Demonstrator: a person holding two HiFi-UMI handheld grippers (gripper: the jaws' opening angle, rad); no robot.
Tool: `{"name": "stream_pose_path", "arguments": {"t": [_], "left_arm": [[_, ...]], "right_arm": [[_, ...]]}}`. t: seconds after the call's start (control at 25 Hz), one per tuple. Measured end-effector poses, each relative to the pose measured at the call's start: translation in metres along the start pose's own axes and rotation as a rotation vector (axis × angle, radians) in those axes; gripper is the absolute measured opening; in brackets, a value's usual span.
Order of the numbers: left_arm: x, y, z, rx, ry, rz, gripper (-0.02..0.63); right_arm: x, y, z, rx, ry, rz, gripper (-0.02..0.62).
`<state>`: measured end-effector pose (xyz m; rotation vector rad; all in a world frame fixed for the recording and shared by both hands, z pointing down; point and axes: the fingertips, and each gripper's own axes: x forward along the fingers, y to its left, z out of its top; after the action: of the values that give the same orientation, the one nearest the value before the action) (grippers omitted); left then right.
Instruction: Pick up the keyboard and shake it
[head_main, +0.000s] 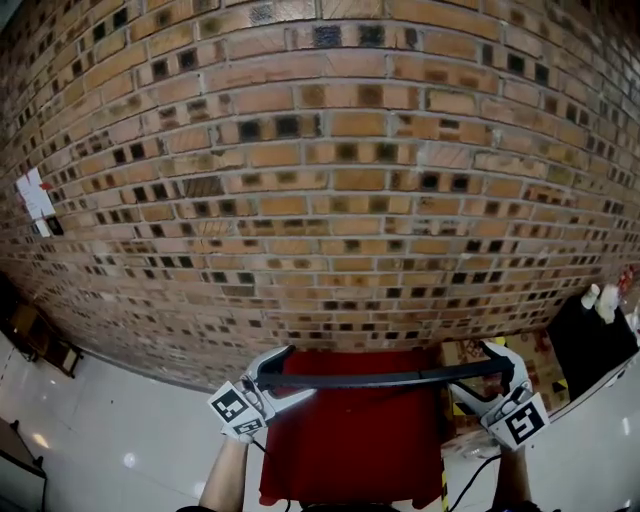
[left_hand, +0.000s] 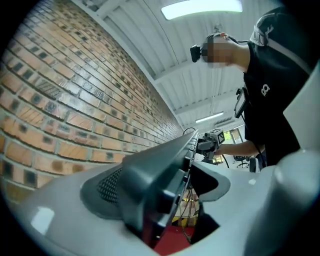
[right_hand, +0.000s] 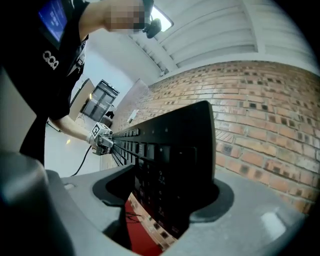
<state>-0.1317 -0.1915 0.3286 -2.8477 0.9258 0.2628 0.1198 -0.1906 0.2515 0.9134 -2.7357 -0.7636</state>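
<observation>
A long black keyboard (head_main: 380, 379) hangs in the air above a red table (head_main: 350, 445), turned on its long edge and running left to right. My left gripper (head_main: 272, 380) is shut on its left end and my right gripper (head_main: 497, 377) on its right end. In the left gripper view the keyboard's grey underside (left_hand: 160, 170) sits between the jaws and runs off toward the right gripper (left_hand: 212, 142). The right gripper view shows the key side (right_hand: 170, 160) between its jaws, with the left gripper (right_hand: 102, 140) at the far end.
A brick wall (head_main: 320, 180) stands close behind the table. White floor (head_main: 120, 430) lies to the left. At the right are a black case (head_main: 590, 345) with white bottles on it and cardboard boxes (head_main: 465, 355). A cable hangs from each gripper.
</observation>
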Motion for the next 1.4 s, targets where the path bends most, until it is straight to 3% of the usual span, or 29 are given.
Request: {"name": "stream_pose_path", "arguments": {"t": [0.24, 0.6, 0.84, 1.12, 1.4], "left_arm": [[-0.007, 0.008, 0.016, -0.005, -0.066, 0.008, 0.433], [-0.018, 0.019, 0.037, 0.033, -0.109, 0.016, 0.440], [-0.017, 0.026, 0.027, 0.013, -0.096, 0.031, 0.440], [-0.026, 0.022, 0.052, 0.061, -0.165, 0.037, 0.436], [-0.027, 0.026, 0.038, 0.024, -0.162, 0.061, 0.436]], "right_arm": [[0.005, 0.000, 0.035, -0.055, -0.038, -0.038, 0.314], [0.012, 0.001, 0.054, -0.102, -0.047, -0.072, 0.311], [0.023, -0.001, 0.043, -0.096, -0.033, -0.038, 0.313], [0.021, -0.002, 0.069, -0.167, -0.040, -0.045, 0.313], [0.032, -0.003, 0.063, -0.155, -0.029, -0.017, 0.314]]}}
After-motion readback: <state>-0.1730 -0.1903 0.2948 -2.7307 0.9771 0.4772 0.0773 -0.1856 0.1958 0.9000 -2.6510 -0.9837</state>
